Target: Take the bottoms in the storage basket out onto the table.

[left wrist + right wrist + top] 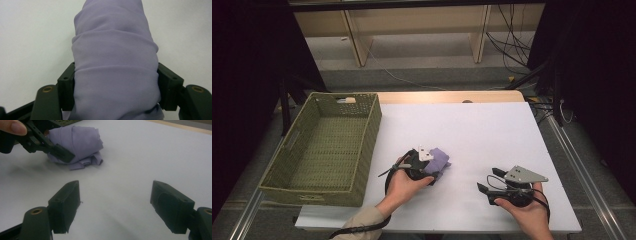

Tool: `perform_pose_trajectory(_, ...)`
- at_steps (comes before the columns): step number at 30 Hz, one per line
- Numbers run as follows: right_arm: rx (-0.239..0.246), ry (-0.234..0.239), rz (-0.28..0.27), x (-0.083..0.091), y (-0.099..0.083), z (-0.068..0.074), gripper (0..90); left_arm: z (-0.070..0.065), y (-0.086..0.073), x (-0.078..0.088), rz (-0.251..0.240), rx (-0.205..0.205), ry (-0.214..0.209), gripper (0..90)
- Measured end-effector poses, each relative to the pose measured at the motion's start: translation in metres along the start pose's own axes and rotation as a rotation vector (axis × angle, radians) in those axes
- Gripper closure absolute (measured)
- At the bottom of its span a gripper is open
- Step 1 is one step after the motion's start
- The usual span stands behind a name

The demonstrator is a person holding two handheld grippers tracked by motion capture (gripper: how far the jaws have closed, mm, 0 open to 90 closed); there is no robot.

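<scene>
Cloth [438, 160], a lilac bundle, lies on the white bench [492, 130] near its middle, right of the green basket [324, 150]. In the high view the left tool [428, 165] sits at the bundle's near end, hand around its body. The left gripper view shows what that hides: the cloth [115, 62] fills the gap, both pads pressed against its sides, so the tool grips it. The right gripper view shows folded edges under the bundle [77, 145] resting on the bench. The right tool [116, 200] hangs with jaws wide apart over bare bench, well apart from the cloth.
</scene>
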State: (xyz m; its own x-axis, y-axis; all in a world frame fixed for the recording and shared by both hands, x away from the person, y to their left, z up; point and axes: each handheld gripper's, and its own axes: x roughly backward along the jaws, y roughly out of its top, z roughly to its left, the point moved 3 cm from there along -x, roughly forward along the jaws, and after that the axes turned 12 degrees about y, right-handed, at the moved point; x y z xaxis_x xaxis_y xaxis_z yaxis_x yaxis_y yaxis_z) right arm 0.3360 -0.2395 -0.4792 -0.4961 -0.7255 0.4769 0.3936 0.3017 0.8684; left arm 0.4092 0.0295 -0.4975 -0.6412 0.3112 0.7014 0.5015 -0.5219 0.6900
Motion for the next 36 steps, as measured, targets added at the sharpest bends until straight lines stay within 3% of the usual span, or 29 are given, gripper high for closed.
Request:
perform_pose_trajectory(8, -0.002, -0.001, 0.002, -0.001, 0.000, 0.000, 24.7, 0.002, -0.001, -0.002, 0.005, 0.043, -0.027, 27.8)
perform_pose_trajectory(16, -0.007, 0.002, 0.000, -0.001, 0.000, -0.001, 24.3, 0.004, -0.002, 0.003, -0.003, 0.074, -0.050, 13.3)
perform_pose_trajectory(23, -0.011, 0.003, 0.003, -0.001, 0.000, 0.000, 24.2, 0.002, -0.004, 0.016, -0.020, 0.035, -0.063, 1.0)
perform_pose_trajectory(30, -0.011, -0.002, 0.007, -0.002, -0.001, -0.001, 24.1, 0.005, -0.009, 0.031, -0.054, 0.023, -0.070, 0.2)
perform_pose_trajectory(36, -0.014, -0.009, 0.008, -0.004, 0.000, -0.001, 23.9, 0.000, -0.019, 0.042, -0.080, -0.014, -0.088, 1.2)
